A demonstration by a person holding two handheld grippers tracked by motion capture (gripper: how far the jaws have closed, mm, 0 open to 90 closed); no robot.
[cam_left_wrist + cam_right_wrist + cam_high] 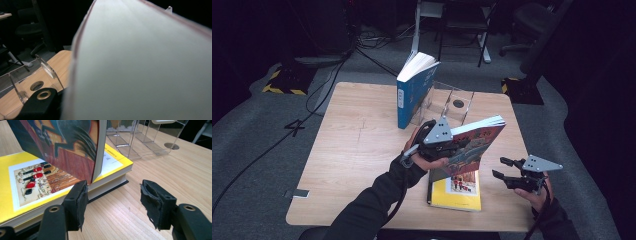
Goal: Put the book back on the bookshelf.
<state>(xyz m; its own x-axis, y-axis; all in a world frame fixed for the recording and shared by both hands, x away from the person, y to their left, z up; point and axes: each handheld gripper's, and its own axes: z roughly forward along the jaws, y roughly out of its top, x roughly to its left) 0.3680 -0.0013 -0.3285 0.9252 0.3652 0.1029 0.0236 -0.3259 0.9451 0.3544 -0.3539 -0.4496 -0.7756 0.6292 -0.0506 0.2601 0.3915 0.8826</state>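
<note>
The left gripper (447, 145) is clamped on a red illustrated book (477, 142), holding it tilted with its lower corner resting on the yellow book (457, 192) that lies flat near the table's (357, 150) front edge. The clear acrylic book stand (452, 105) sits toward twelve o'clock from it, with a blue book (412, 95) already upright at its nine o'clock end. The right gripper (504, 167) hangs at about three o'clock of the yellow book, jaws apart and holding nothing, low over the wood.

I'd say the risk lies in that one-sided grip: the red book is pinched near one edge, so its weight could make it swing or slip through the pads as it lifts. Its corner may also drag the yellow book along. Further on, a careless approach to the stand could knock the leaning blue book over, or shove the light acrylic stand backward.
</note>
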